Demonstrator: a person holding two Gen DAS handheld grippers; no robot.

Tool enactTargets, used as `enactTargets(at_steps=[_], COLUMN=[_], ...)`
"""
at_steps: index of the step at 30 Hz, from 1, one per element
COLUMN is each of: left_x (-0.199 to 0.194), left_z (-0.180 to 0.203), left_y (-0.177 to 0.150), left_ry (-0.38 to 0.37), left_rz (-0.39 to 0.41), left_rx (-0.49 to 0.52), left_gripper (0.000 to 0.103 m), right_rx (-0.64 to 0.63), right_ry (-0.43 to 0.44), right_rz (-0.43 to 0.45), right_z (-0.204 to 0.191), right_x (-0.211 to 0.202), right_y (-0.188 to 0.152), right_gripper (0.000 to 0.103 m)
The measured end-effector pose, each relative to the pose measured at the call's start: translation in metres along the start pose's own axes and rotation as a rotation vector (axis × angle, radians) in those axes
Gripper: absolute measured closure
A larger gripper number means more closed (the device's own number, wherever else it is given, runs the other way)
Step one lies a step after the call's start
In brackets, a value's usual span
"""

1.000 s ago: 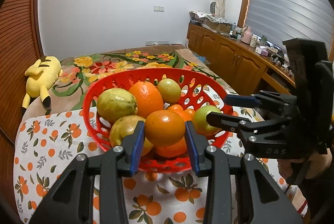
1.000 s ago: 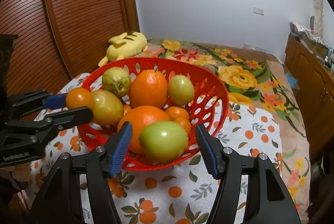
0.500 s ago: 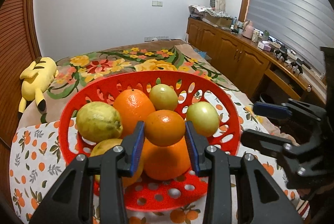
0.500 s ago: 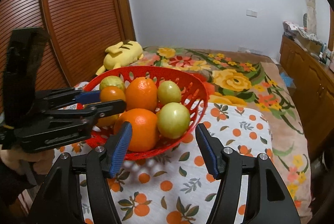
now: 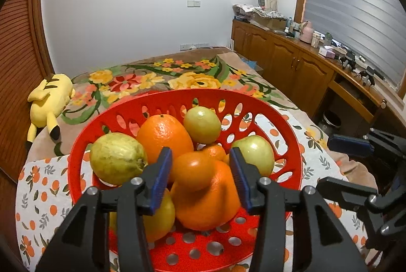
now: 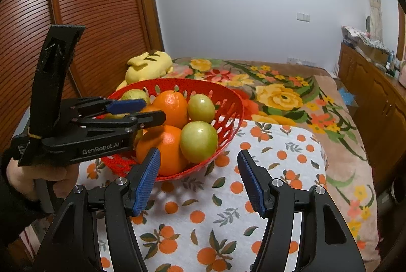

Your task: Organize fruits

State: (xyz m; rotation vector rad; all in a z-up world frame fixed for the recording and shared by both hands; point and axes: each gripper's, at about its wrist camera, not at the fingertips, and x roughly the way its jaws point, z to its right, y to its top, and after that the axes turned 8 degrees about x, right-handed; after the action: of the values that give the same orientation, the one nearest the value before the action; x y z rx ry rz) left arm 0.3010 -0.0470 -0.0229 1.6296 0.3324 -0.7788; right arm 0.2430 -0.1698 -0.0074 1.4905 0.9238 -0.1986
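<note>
1. Partly, the left gripper (image 6: pixel 149 111) hides the fruit at the left of the red basket (image 6: pixel 229 97) in the right wrist view.
2. Centre frame in the left wrist view, its jaws are opening around a small orange (image 5: pixel 193 170) lying atop the pile; gaps show beside both pads.
3. Lower centre, the right gripper (image 6: pixel 199 182) hangs apart and empty over the orange-print cloth (image 6: pixel 284 170).

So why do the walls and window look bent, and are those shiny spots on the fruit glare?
Left wrist view: the wide lens bows the window blinds and darkens the corners; the small orange between the opening left gripper shows a soft highlight, slightly blurred. Right wrist view: the wooden door curves likewise; the green fruit carries lamp glare; the right gripper is sharp.
</note>
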Motion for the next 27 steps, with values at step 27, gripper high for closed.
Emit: enactTargets(at_steps=[27], left_x=[-0.109], left_z=[-0.011], left_y=[-0.045], left_ry=[0.045], left_rz=[0.132], left_rx=[-0.011], left_gripper=[0.043], right_rx=[0.040], right_ry=[-0.015], right_rz=[0.078], right_z=[-0.028], right_x=[-0.030], right_y=[-0.024], right_gripper=[0.036])
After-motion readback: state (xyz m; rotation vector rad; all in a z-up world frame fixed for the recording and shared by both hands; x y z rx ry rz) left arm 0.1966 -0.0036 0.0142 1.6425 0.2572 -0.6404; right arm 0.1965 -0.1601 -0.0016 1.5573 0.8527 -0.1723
